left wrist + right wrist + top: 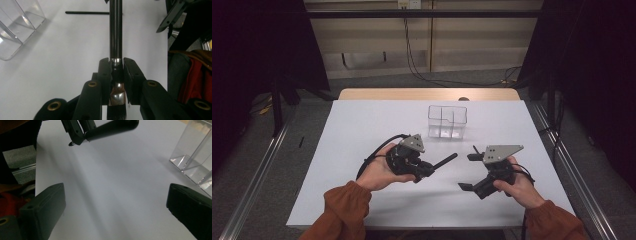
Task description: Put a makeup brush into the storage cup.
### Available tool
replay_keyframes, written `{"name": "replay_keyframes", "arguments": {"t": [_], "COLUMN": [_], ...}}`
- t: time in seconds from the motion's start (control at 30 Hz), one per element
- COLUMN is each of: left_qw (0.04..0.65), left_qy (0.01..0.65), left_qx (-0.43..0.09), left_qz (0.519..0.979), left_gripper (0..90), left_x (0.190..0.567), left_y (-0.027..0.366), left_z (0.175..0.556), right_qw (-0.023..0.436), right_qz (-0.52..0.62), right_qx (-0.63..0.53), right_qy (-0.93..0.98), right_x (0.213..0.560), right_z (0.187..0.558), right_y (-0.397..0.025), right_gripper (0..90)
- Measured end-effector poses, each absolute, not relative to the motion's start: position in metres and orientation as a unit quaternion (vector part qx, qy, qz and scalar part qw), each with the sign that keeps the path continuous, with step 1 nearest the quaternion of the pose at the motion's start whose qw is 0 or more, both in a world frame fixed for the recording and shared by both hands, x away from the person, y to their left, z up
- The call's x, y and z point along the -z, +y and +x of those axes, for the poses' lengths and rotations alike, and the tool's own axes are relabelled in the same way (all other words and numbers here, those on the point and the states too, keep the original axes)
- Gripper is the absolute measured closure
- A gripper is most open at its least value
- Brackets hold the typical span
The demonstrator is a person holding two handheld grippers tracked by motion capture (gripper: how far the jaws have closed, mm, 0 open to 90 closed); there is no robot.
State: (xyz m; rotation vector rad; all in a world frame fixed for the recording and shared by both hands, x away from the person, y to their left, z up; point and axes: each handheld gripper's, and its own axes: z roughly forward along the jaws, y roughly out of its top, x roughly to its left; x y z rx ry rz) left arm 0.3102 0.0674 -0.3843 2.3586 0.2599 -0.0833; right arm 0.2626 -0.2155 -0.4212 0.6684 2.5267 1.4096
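— What does the high view show?
— A person's two hands over a white worktop (362, 130). The left claw (424, 167) is clamped on a black brush (444, 161), whose handle sticks out toward the right claw (468, 172). The right claw stands wide apart, with nothing in it. A clear divided box (447, 121) sits farther back on the worktop, well apart from both.

— And the left gripper view?
— The left claw (116, 66) is shut tight on the brush (116, 32) at its metal ferrule; the handle runs straight up and away, the bristles point down. The clear box (17, 25) lies at upper left.

— The right gripper view?
— The right claw (117, 202) gapes over bare worktop (112, 182). The brush handle (112, 127) shows at the top, and the box (195, 157) at right.
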Motion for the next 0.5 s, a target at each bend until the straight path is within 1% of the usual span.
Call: {"name": "replay_keyframes", "arguments": {"t": [0.3, 0.5], "left_qw": [0.353, 0.326], "left_qy": [0.094, 0.082], "left_qx": [0.040, 0.046], "left_qz": [0.930, 0.941], "left_gripper": [77.1, 77.1], "left_x": [0.383, 0.384], "left_y": [0.065, 0.063], "left_z": [0.310, 0.309], "right_qw": [0.074, 0.060], "right_qz": [0.207, 0.191], "right_qx": [-0.441, -0.423], "right_qy": [0.870, 0.884], "right_x": [0.415, 0.413], "right_z": [0.269, 0.274], "right_y": [-0.206, -0.201], "right_gripper": [2.3, 2.3]}}
